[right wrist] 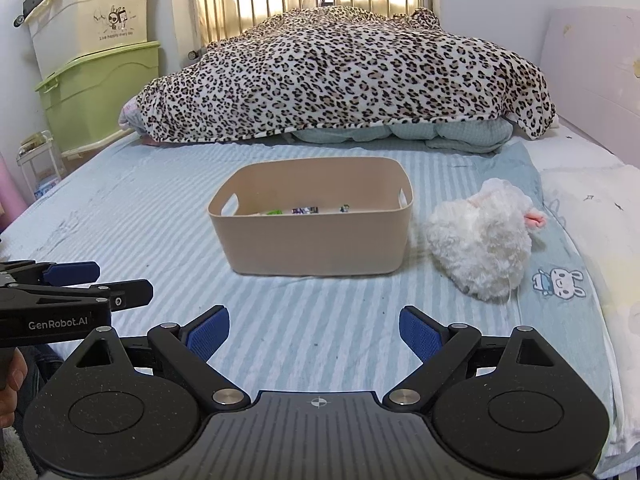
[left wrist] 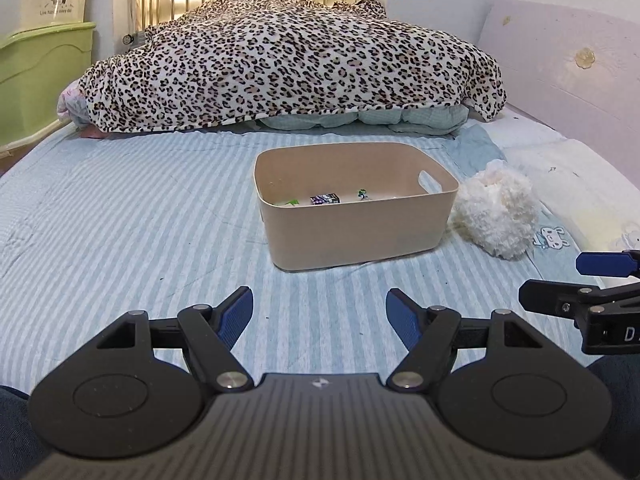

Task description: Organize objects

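A beige plastic bin [left wrist: 352, 236] [right wrist: 316, 248] stands on the striped bed sheet, holding a few small packets [left wrist: 326, 199] [right wrist: 305, 211]. A white fluffy plush toy [left wrist: 500, 212] [right wrist: 484, 240] lies on the sheet just right of the bin. My left gripper [left wrist: 320, 312] is open and empty, low over the sheet in front of the bin. My right gripper [right wrist: 314, 332] is open and empty, also in front of the bin. Each gripper shows at the edge of the other's view: the right one [left wrist: 560, 280], the left one [right wrist: 120, 280].
A leopard-print blanket [left wrist: 288, 64] [right wrist: 344, 76] covers a heap of bedding behind the bin. Green and cream storage boxes [right wrist: 96, 60] stand stacked left of the bed. A pale headboard panel [left wrist: 568, 64] runs along the right side. A pillow [right wrist: 592, 232] lies at right.
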Demonstrator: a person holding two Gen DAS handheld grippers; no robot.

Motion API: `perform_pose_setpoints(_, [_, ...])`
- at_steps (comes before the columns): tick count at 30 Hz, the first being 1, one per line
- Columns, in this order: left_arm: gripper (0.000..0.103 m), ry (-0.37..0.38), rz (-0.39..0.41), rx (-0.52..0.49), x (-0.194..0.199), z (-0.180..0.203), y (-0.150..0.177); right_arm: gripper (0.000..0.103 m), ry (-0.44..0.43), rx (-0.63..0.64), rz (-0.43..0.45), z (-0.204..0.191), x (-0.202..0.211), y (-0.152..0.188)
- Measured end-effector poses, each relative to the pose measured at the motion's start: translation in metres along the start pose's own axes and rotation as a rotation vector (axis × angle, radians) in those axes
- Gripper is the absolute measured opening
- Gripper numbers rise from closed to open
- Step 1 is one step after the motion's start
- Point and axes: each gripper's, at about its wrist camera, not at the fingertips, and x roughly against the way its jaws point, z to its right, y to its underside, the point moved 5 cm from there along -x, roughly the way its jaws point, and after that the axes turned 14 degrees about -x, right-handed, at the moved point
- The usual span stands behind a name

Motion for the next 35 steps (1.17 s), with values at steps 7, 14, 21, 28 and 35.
perform_pose_setpoints(7, [0.074,-0.004,0.000,-0.014,0.011,0.002,0.010,0.093,-0.004,-0.019,-0.011,0.006,0.008,0.013])
perform_pose_setpoints(14, [0.074,0.012,0.011,-0.019,0.017,0.005,0.008,0.093,0.002,-0.023,-0.021,0.011,0.015,0.022])
perform_pose_setpoints(21, [0.074,0.015,0.022,-0.022,0.021,0.005,0.007,0.093,0.016,-0.022,-0.012,0.014,0.020,0.022])
perform_pose_setpoints(28, [0.074,0.022,0.030,-0.024,0.023,0.005,0.005,0.093,0.018,-0.025,-0.015,0.017,0.019,0.023])
perform_pose_setpoints(35, [0.074,0.024,0.028,-0.002,0.022,0.002,0.005,0.093,0.010,-0.021,-0.025,0.015,0.014,0.023])
